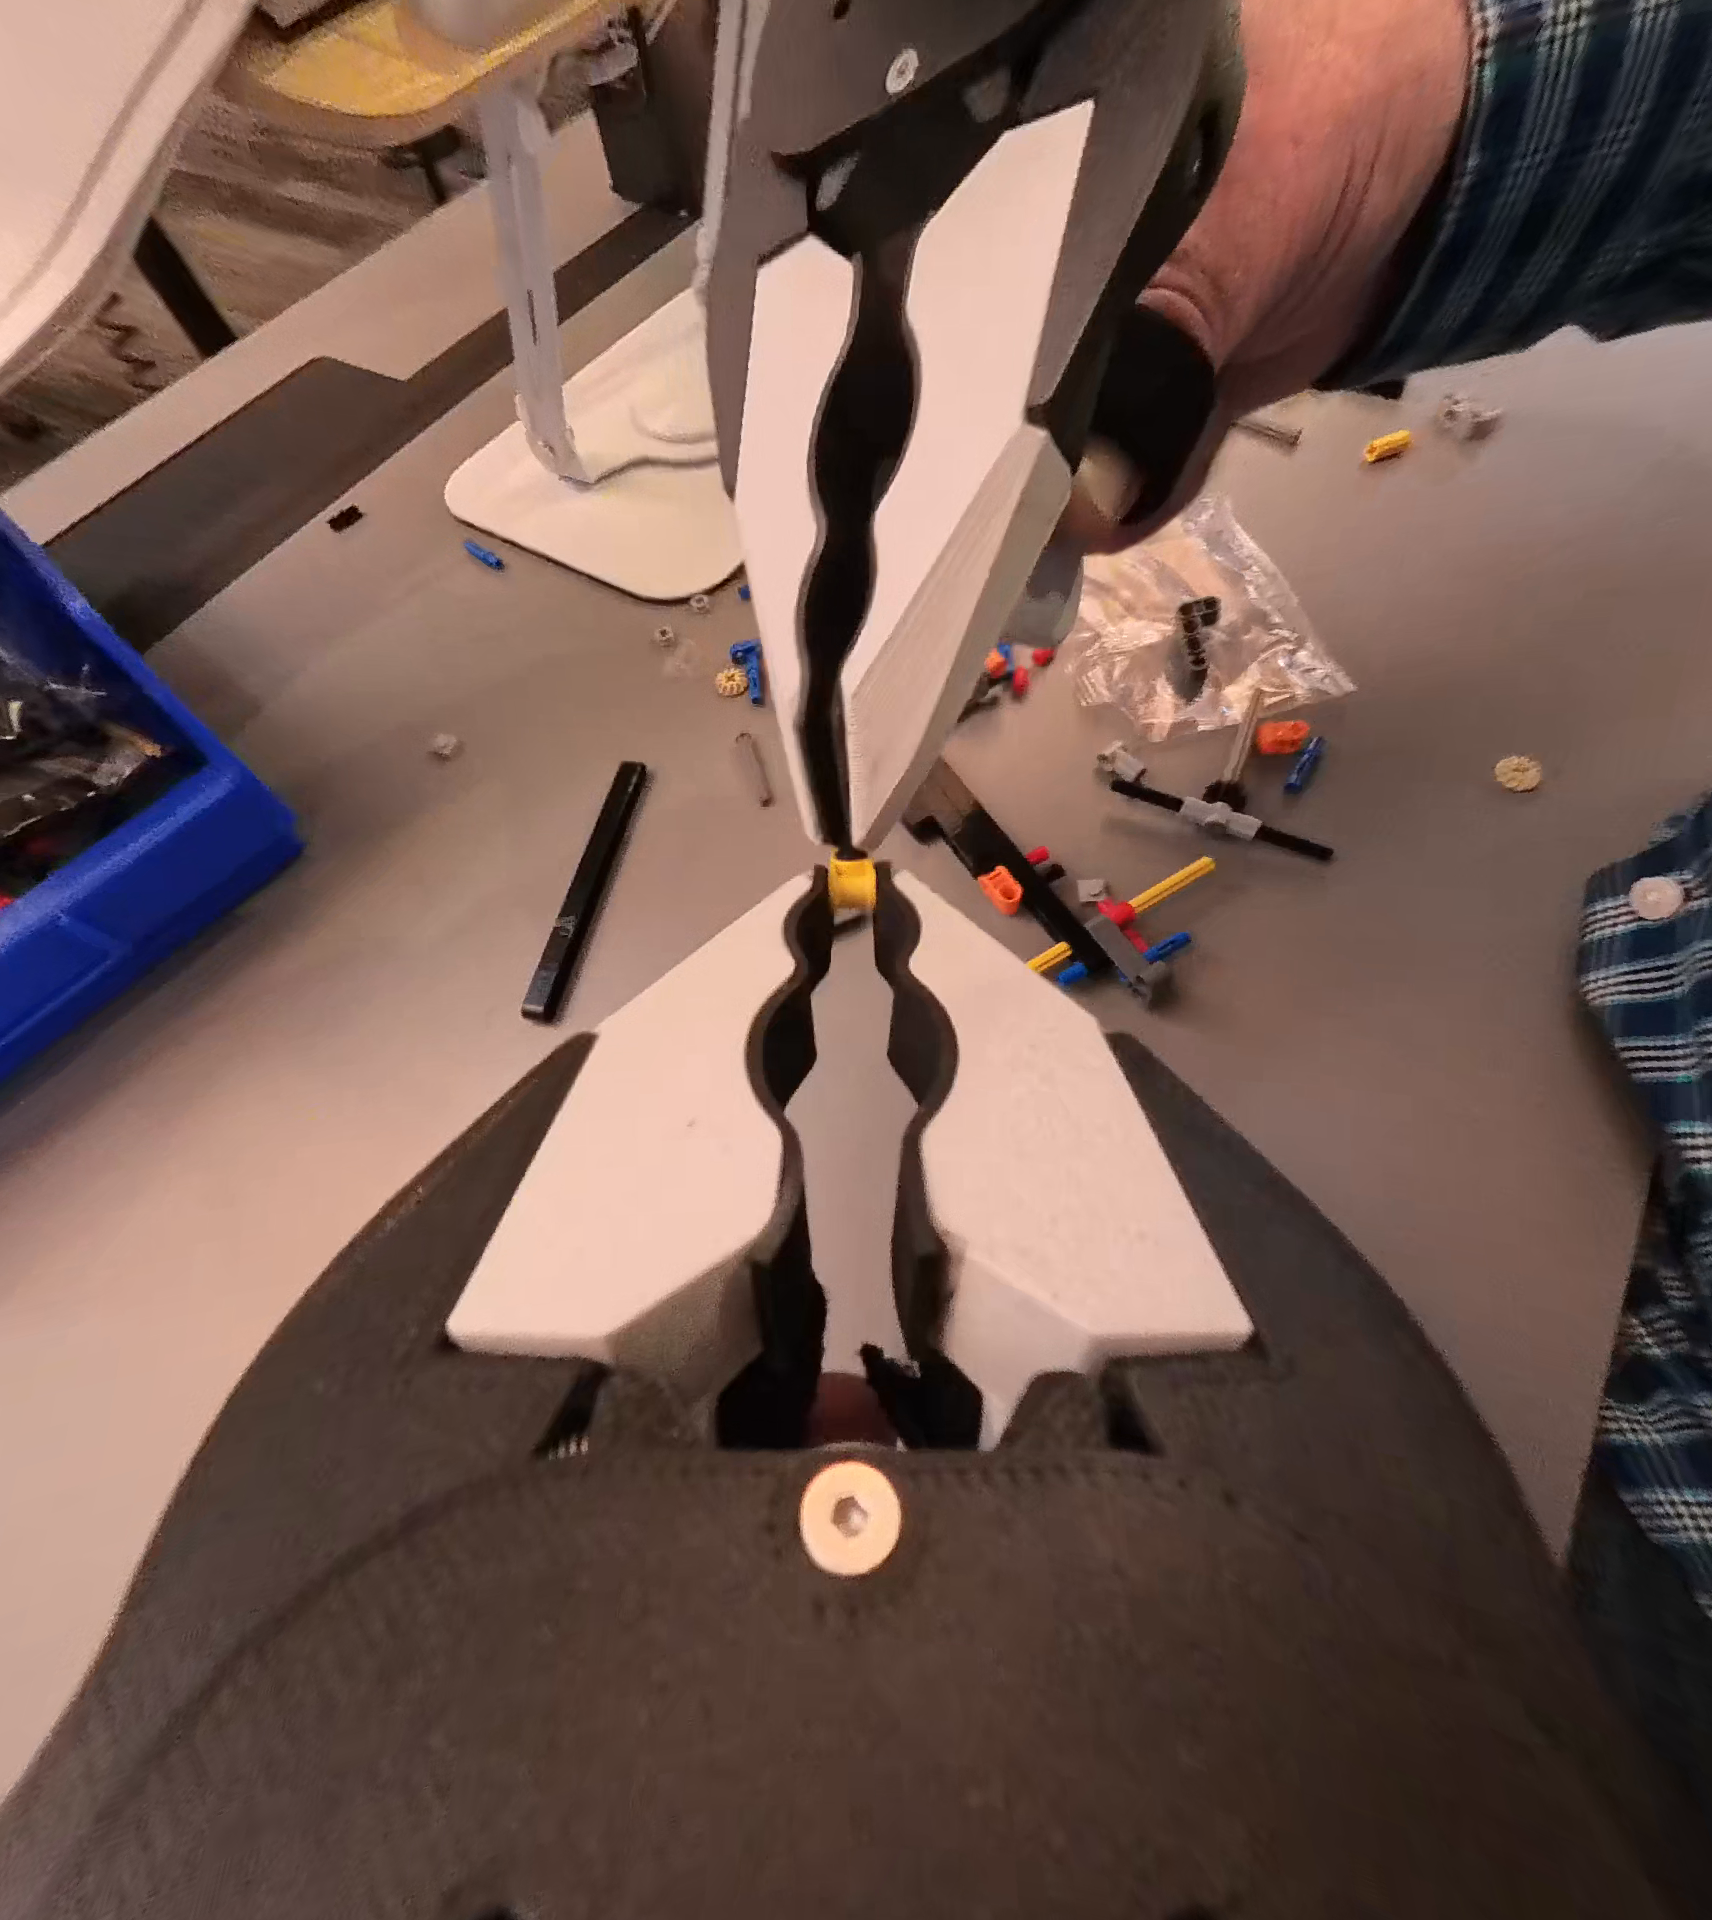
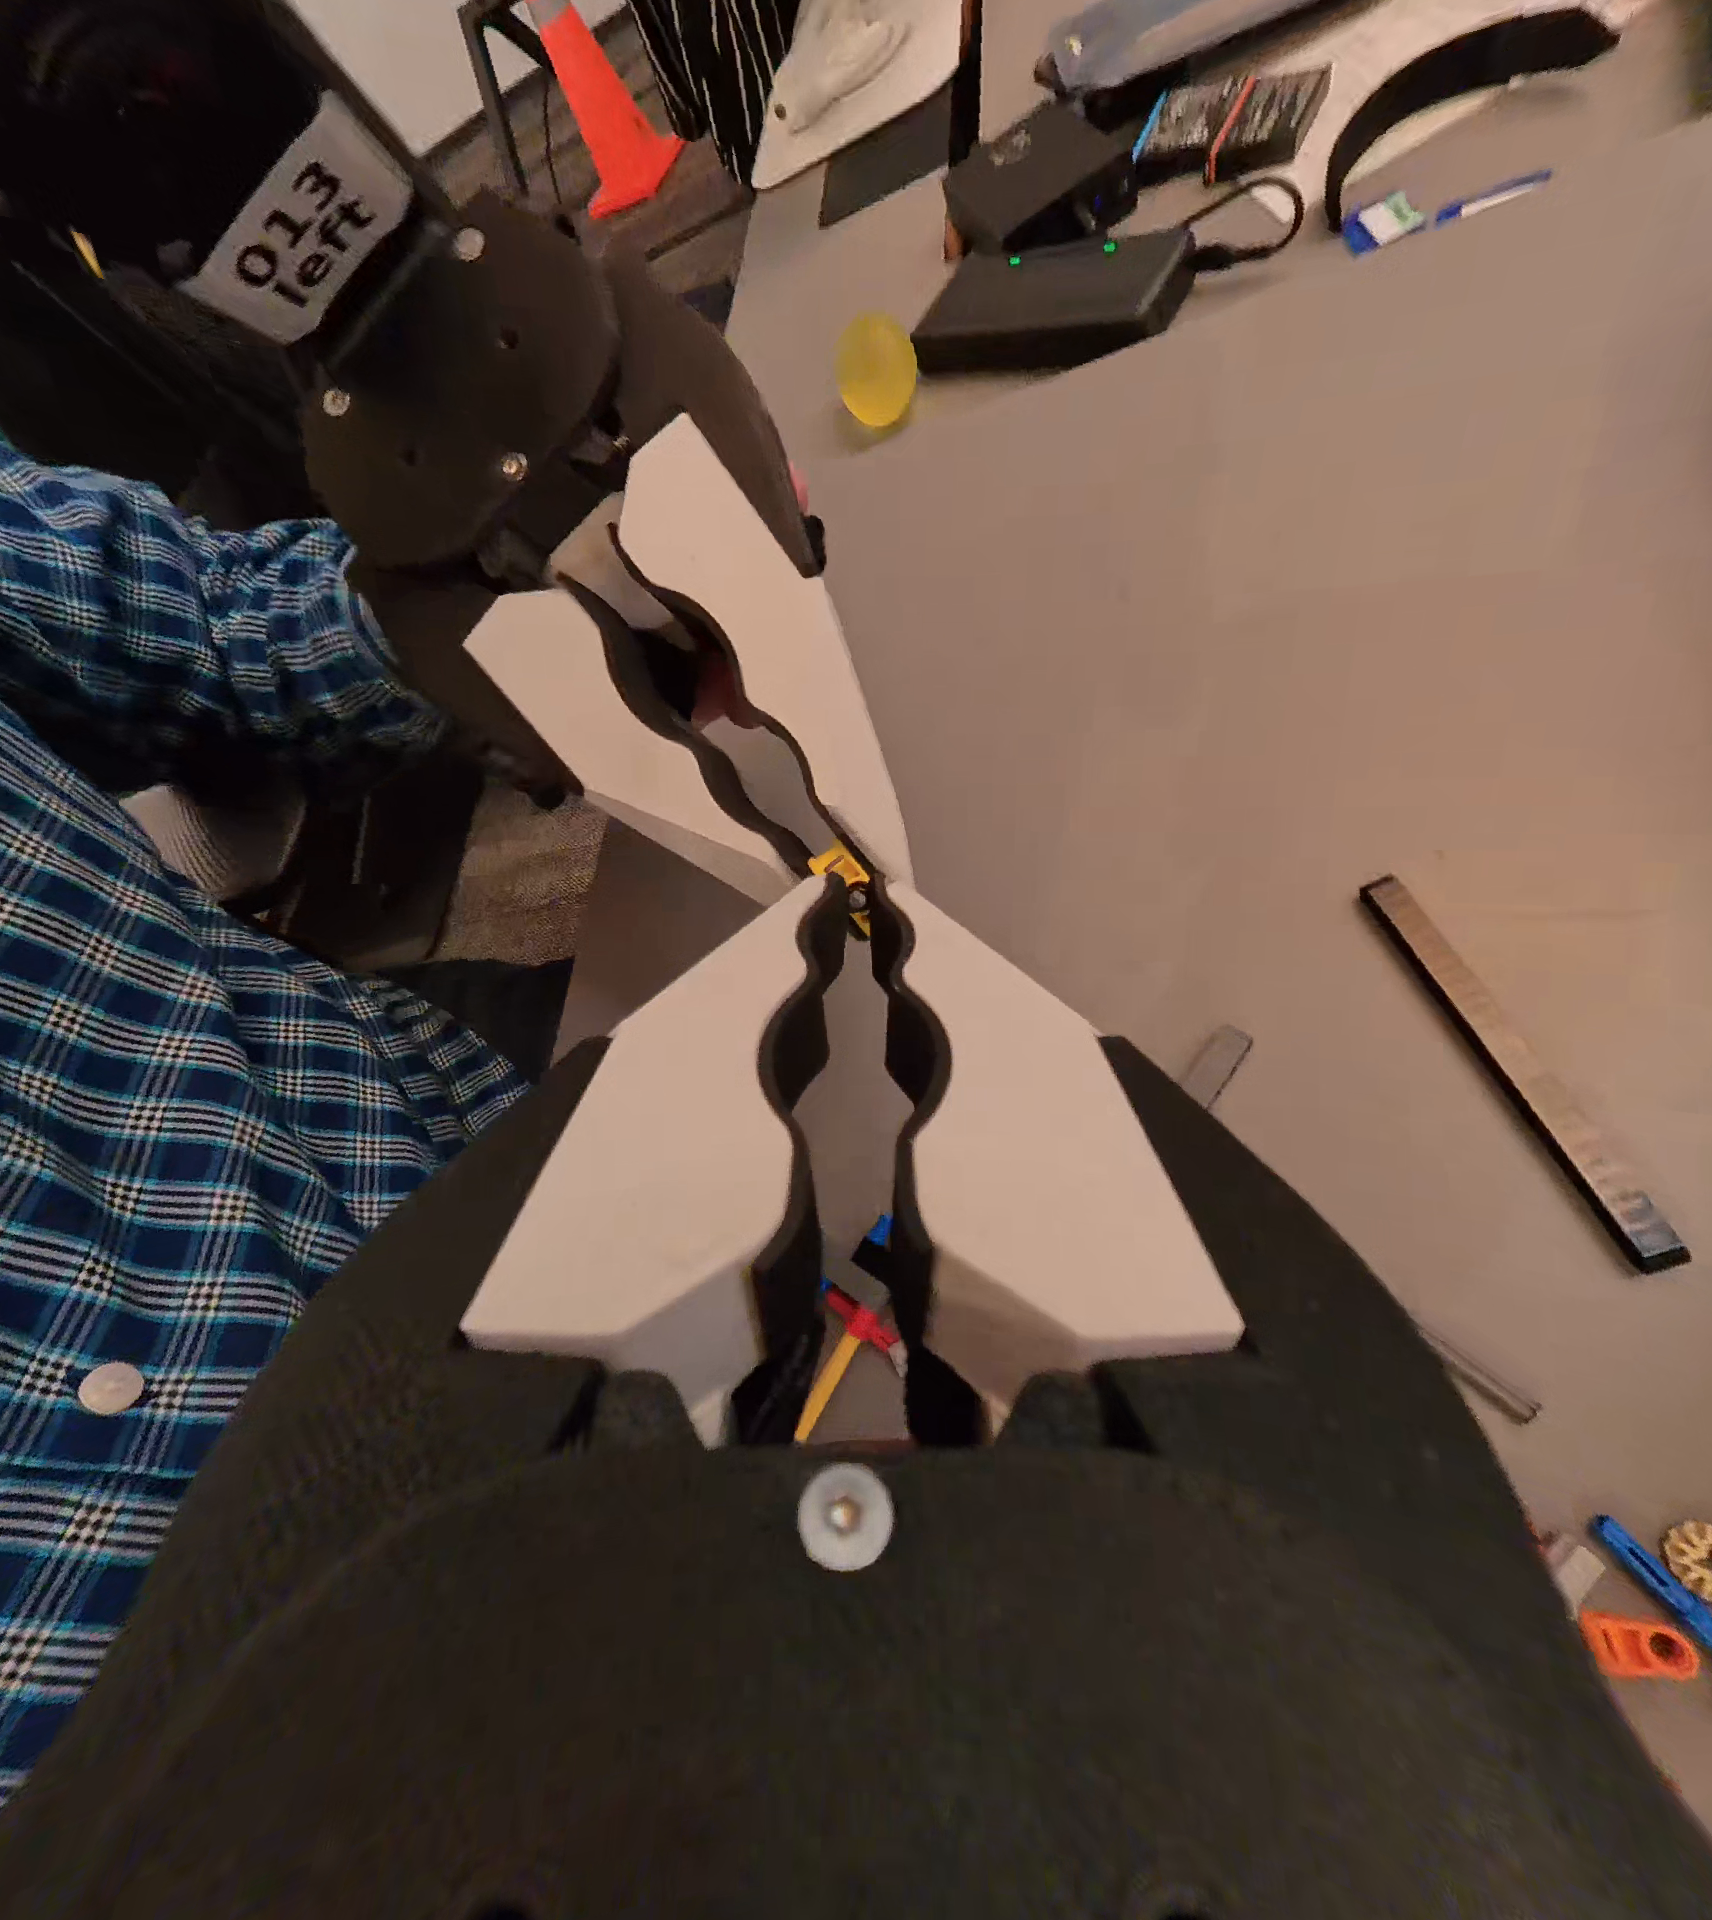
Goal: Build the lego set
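A small yellow lego connector [image 1: 850,883] is pinched in the tips of my left gripper [image 1: 850,896], above the grey table [image 1: 312,1091]. My right gripper [image 1: 836,831] comes down from above with its tips against the top of the connector. In the right wrist view my right gripper [image 2: 857,902] is shut, and a small dark pin [image 2: 857,896] seems to sit between its tips, too small to be sure. The yellow connector [image 2: 836,864] shows there in the left gripper [image 2: 847,868], which reaches in from the upper left.
A blue bin [image 1: 52,831] of bagged parts stands at the left. A long black beam [image 1: 587,894], a part-built assembly with yellow axles [image 1: 1101,925], a clear bag [image 1: 1205,634] and loose pieces lie around. Blue and orange pieces [image 2: 1704,1631] lie at the right.
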